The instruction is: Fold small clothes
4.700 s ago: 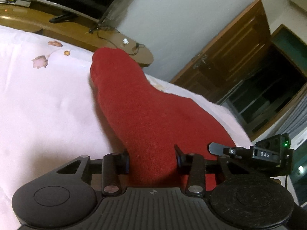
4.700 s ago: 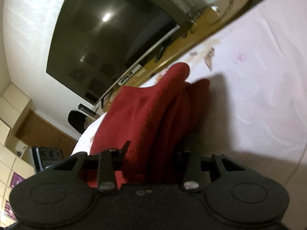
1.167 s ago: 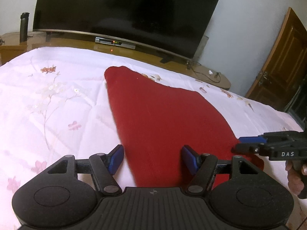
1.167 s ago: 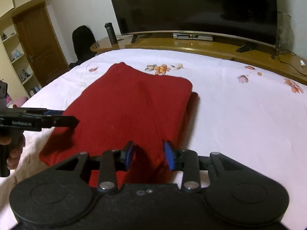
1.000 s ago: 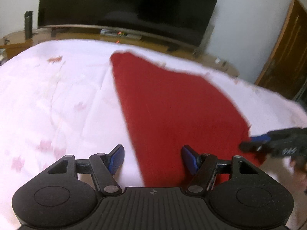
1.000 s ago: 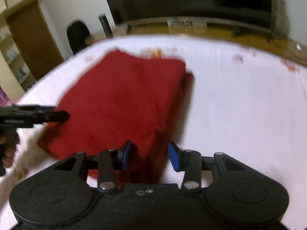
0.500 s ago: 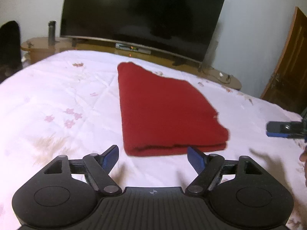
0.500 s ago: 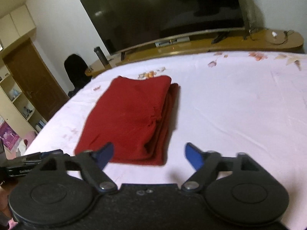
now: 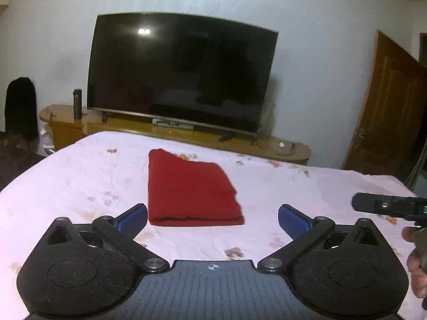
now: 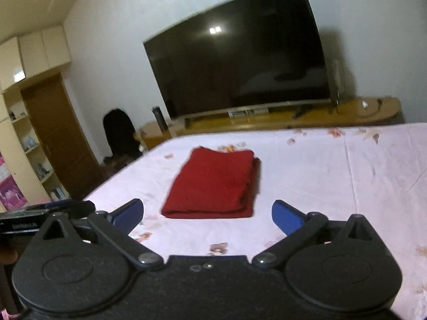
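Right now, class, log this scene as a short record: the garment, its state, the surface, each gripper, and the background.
garment: red cloth
state: folded into a flat rectangle, layered edges on its right side
surface: pink floral bedsheet
left gripper: open, empty, short of the cloth
right gripper: open, empty, short of the cloth
background: dark television on a wooden stand

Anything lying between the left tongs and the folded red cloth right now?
Nothing but bare floral bedsheet. The left wrist view shows the left tongs open, short of the folded red cloth, with only sheet between them.
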The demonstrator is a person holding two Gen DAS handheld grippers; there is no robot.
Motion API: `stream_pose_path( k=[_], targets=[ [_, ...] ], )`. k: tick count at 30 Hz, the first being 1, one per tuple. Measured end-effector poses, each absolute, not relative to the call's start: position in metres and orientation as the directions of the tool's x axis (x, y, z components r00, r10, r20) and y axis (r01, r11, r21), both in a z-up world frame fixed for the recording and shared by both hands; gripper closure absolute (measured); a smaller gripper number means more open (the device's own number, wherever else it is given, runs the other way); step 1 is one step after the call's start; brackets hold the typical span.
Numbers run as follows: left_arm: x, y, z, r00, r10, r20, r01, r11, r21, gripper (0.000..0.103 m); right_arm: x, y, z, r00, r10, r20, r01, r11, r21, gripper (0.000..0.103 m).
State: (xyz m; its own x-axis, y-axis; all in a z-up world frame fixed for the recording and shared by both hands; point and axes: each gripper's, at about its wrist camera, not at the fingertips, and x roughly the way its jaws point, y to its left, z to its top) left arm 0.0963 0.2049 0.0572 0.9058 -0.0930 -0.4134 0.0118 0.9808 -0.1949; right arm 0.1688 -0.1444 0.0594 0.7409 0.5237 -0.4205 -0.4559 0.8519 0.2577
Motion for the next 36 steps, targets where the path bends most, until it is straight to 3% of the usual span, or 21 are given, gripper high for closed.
stream_pose_path(
  k=[13, 36],
  targets=[
    [0.022, 0.164, 0.064, 0.925, -0.106, -0.364, 0.033, 0.979, -0.201, 0.0, 0.089, -0.153, 0.07, 0.844, 0.358, -0.4, -0.345, 0.933, 0.106, 0.001],
    [0.013, 0.154, 0.065, 0.933, -0.118, -0.34, 0.051, 0.979, -0.199, 0.0, 0.066, -0.152, 0.068, 0.858, 0.343, -0.383, -0.344, 0.937, 0.068, 0.001]
  ],
)
